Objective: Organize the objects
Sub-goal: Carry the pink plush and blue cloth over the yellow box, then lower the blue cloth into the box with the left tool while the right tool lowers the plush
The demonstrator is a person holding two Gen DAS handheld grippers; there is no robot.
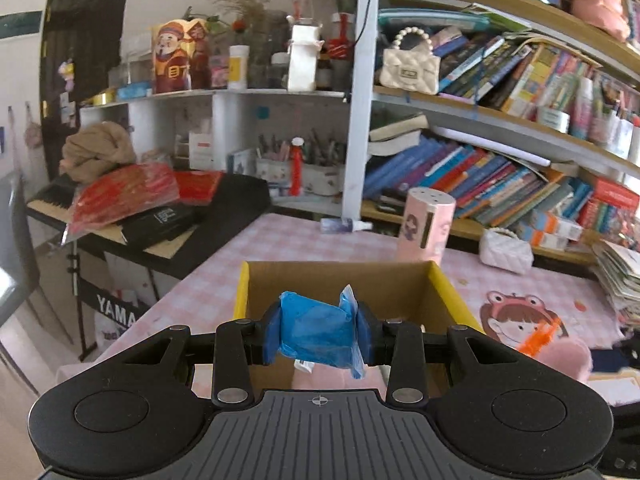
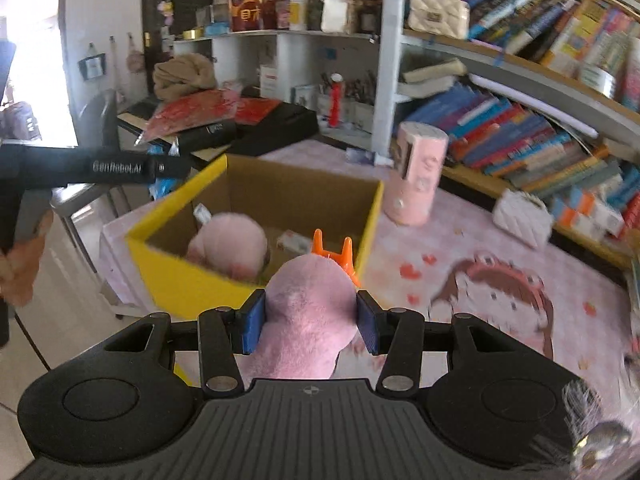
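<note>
My left gripper [image 1: 318, 330] is shut on a blue plastic packet [image 1: 316, 328], held above the near edge of the yellow cardboard box [image 1: 452, 288]. My right gripper [image 2: 310, 322] is shut on a pink plush slipper [image 2: 308, 320] with orange plastic prongs [image 2: 334, 250] on top, just in front of the yellow box [image 2: 184, 284]. Inside that box lie another pink plush slipper [image 2: 228, 244] and a small white packet [image 2: 294, 240]. The left hand-held tool [image 2: 120, 168] crosses the upper left of the right wrist view, with a hand [image 2: 22, 264] below it.
A pink cylindrical container [image 1: 426, 226] [image 2: 418, 172] stands behind the box on the pink checked tablecloth [image 1: 280, 240]. A small white quilted purse [image 2: 522, 218] lies by the bookshelf [image 1: 480, 176]. A keyboard with red bags [image 1: 124, 196] stands left of the table. A paper stack [image 1: 620, 276] sits right.
</note>
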